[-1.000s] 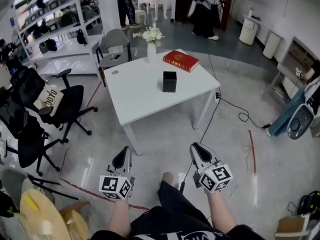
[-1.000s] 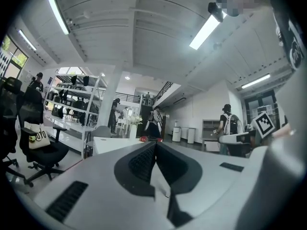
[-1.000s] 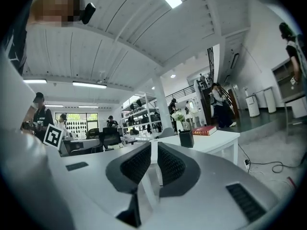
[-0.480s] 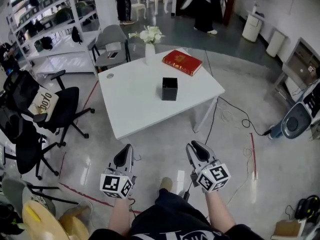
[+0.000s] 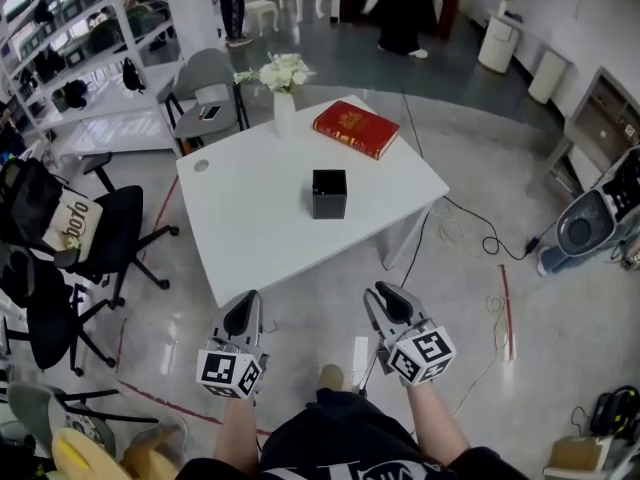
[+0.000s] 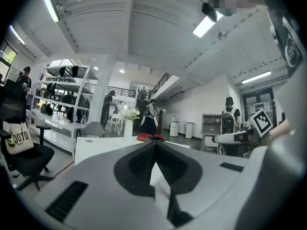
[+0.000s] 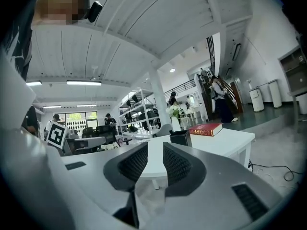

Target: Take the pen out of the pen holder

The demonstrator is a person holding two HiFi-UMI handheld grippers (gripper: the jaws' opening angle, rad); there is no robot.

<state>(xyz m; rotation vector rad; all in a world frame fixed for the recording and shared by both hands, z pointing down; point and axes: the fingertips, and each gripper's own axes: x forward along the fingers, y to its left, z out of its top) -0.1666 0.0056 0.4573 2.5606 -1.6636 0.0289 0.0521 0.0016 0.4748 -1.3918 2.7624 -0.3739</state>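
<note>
The pen holder [image 5: 329, 193] is a small black box with an open top. It stands upright near the middle of the white surface [image 5: 250, 238], apart from the red book [image 5: 355, 128] and the vase [image 5: 284, 103] of white flowers farther back. I cannot see the pen from here; the inside of the box just looks dark. If a pen is in there, it most likely stands up tall, with its long side going up and down. The pen holder lies straight ahead of both hands and well apart from them, with the near edge of the surface in between. It sits a little more to the side of the right gripper [image 5: 385, 298], so I think that one is nearer and is the one to reach with. In the right gripper view the pen holder [image 7: 181, 138] shows just past the tips, a bit to the right. The right fingers [image 7: 132, 163] stand apart and are opening, with nothing between them. The left gripper [image 5: 243, 308] has its fingers [image 6: 139, 159] pressed together, and they hold nothing. Both grippers point level toward the surface. To get the pen, the open fingers need to come in over the top of the box and close on the pen's upper end.
</note>
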